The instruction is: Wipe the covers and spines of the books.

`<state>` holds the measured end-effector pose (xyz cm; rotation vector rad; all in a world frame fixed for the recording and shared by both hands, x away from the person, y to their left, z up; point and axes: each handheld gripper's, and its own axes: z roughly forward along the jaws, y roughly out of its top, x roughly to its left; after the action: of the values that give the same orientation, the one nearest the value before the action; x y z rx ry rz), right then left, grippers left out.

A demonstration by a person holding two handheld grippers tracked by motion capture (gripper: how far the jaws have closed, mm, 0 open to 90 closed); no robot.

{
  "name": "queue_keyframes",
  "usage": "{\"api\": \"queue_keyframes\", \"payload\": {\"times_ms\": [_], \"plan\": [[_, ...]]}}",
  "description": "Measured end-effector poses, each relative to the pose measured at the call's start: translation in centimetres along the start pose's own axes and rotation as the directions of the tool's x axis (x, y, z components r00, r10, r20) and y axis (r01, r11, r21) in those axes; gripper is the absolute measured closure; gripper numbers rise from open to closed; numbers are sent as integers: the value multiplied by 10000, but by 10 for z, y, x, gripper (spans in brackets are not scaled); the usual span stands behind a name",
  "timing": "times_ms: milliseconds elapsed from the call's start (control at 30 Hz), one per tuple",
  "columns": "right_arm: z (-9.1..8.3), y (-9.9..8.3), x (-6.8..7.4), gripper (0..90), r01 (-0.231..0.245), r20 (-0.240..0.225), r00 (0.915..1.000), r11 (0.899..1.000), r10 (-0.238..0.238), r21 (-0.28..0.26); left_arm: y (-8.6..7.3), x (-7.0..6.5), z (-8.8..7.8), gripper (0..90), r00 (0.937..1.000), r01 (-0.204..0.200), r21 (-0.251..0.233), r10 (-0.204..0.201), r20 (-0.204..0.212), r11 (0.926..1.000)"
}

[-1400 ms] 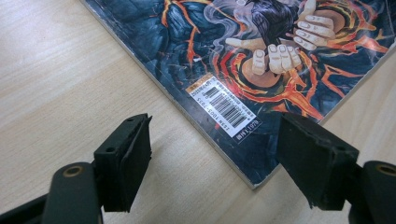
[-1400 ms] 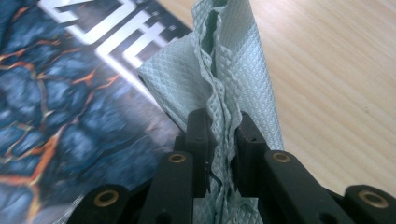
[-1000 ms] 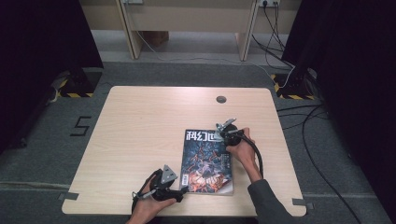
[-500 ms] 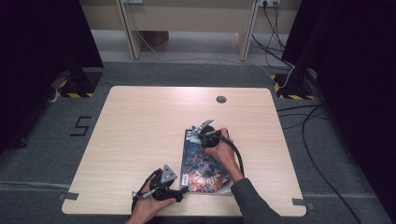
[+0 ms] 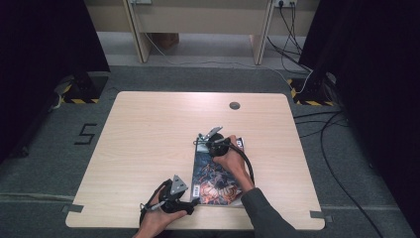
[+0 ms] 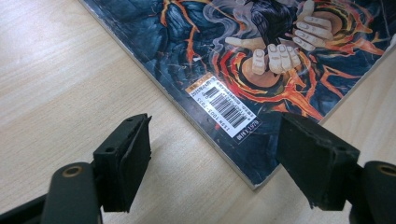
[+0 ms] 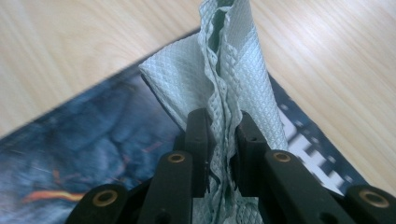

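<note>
Pale wooden table (image 5: pixel 148 148) bears a dark glossy magazine (image 5: pixel 215 173), lower centre. Right gripper (image 7: pixel 220 140), clamping a folded pale-green embossed paper towel (image 7: pixel 224 70), has shifted left across the cover; left gripper (image 6: pixel 215 163) jaws apart, unmoved.

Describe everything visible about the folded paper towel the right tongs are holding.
The paper towel is pale grey-green with an embossed diamond pattern, folded into several crumpled layers. The right tongs are shut on it, both pads pinching its middle, and its free end sticks out beyond them. It hangs over the top part of the magazine, near the white title lettering; whether it touches the cover is unclear.
</note>
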<state>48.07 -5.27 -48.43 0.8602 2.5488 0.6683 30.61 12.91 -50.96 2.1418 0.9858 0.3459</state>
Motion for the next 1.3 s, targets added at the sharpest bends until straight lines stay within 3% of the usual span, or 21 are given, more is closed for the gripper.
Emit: {"api": "queue_keyframes", "payload": {"times_ms": [100, 133, 167, 200, 267, 300, 333, 467, 633, 700, 800, 967, 1000, 1033, 1133, 1300], "plan": [[-4, -11, -15, 793, -542, 346, 9979, 9985, 538, 101, 0, 0, 0, 251, 10000, -16, -11, 16, 2, 10000], [-7, -20, -28, 793, -878, 568, 9946, 9961, 870, 122, 0, 0, 0, 251, 10000, 1, -15, -1, 21, 10000], [-7, -20, -28, 793, -878, 568, 9946, 9961, 870, 122, 0, 0, 0, 250, 10000, 1, -15, -1, 21, 10000], [-11, -30, -41, 793, -1393, 833, 9869, 9902, 1379, 113, 0, 1, 0, 249, 10000, -9, -1, 9, 11, 10000], [-12, -35, -46, 792, -1562, 816, 9845, 9877, 1553, 47, 0, 0, 0, 249, 10000, -2, -5, 2, 5, 10000], [-14, -39, -51, 792, -1880, 719, 9795, 9822, 1880, -67, 0, 0, 0, 249, 10000, -7, -14, 7, -2, 10000], [-17, -47, -61, 793, -2045, 937, 9745, 9789, 2039, -32, -1, 0, 0, 249, 10000, 2, -64, -2, 3, 10000], [-18, -50, -64, 793, -2204, 995, 9704, 9754, 2200, -69, -1, 0, 0, 250, 10000, -10, -68, 9, -21, 10000], [-16, -45, -56, 779, -1999, 1238, 9724, 9798, 1977, 58, -1, 0, 0, 249, 10000, 17, -74, -17, 15, 10000], [-14, -40, -51, 777, -1883, 918, 9778, 9821, 1884, -101, -1, 0, 0, 249, 10000, 28, -43, -28, 12, 10000], [-5, -23, -32, 780, -1307, 628, 9893, 9912, 1318, -212, -1, 0, 0, 249, 10000, 25, -80, -25, 11, 10000], [4, -3, -11, 782, -902, 451, 9948, 9955, 914, -276, -1, 0, 0, 250, 10000, -2, -84, 2, 6, 10000], [8, 5, 1, 782, -854, 271, 9959, 9958, 862, -318, -1, 0, 0, 250, 10000, -24, -97, 24, 3, 10000], [8, 5, 1, 782, -854, 271, 9959, 9958, 862, -318, -1, 0, 0, 250, 10000, -24, -97, 24, 3, 10000], [9, 10, 13, 783, -172, 13, 9999, 9985, 172, -523, -1, 0, 0, 250, 10000, 5, -82, -5, 15, 10000], [7, 5, 10, 782, -223, -192, 9996, 9977, 211, -641, -2, 0, 0, 250, 10000, 34, -128, -34, 3, 9999]]}}
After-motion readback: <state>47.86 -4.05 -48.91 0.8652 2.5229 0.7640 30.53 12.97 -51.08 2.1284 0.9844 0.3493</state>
